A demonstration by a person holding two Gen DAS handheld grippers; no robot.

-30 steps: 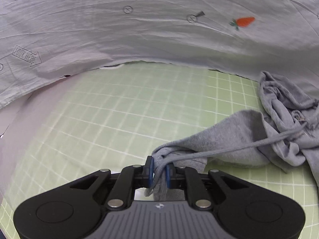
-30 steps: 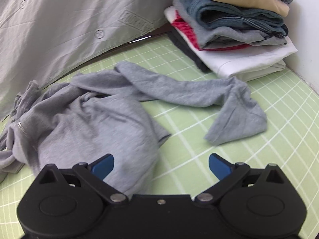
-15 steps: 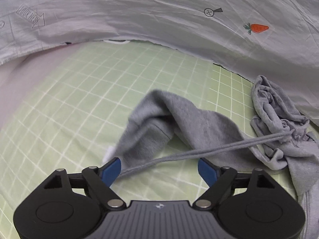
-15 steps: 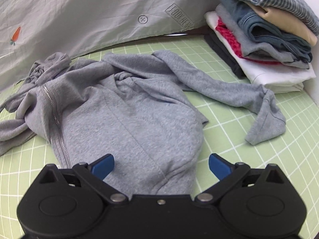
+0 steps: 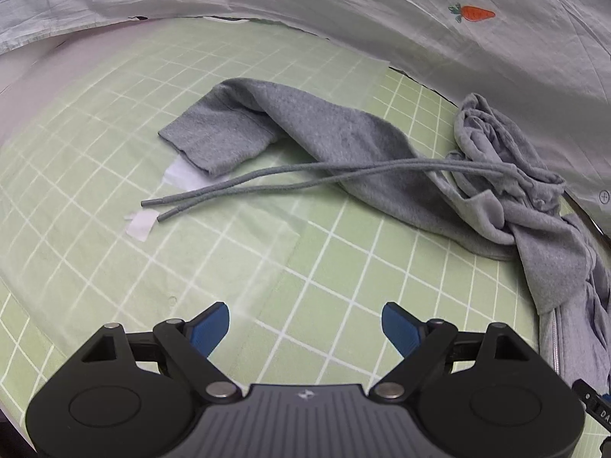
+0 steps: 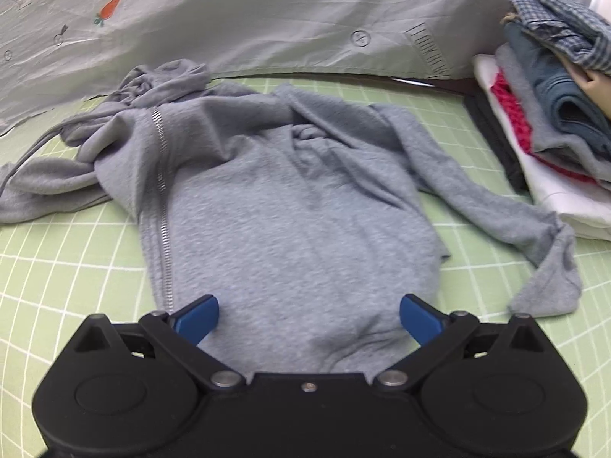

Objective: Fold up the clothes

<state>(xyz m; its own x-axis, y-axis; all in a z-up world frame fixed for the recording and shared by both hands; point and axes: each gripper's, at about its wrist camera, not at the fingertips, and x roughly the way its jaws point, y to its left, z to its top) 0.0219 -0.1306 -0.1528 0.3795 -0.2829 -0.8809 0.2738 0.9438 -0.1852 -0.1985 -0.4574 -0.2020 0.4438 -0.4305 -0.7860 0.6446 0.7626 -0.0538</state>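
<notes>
1. In the left wrist view, the left gripper (image 5: 305,322) sits at the bottom centre with its jaws wide and nothing between them, over bare green mat (image 5: 114,175). Its jaws have just been opening, and the cloth it let go lies ahead of it.
2. Left of centre, a sleeve (image 5: 244,129) of the gray hoodie lies flat, the cuff folded under. Two drawstrings (image 5: 290,177) trail from the bunched hood (image 5: 492,145) at the right edge toward bits of white tape (image 5: 143,225) on the mat.
3. A pale printed sheet (image 5: 343,7) fills the top of the frame behind the mat.
4. In the right wrist view, the hoodie (image 6: 290,206) fills the centre, its zipper (image 6: 162,191) running down the left side, the body rumpled near the collar.
5. The right gripper (image 6: 309,315) at the bottom centre is spread wide over the hem, gripping nothing.
6. At the right, the other sleeve (image 6: 527,229) is twisted near its cuff, just beside a stack of folded clothes (image 6: 553,122).
7. Risks, as a judgement: a fold made now would likely trap the wrinkles and the twisted sleeve; loose drawstrings could snag a jaw; pulling the right sleeve could nudge the stack.
</notes>
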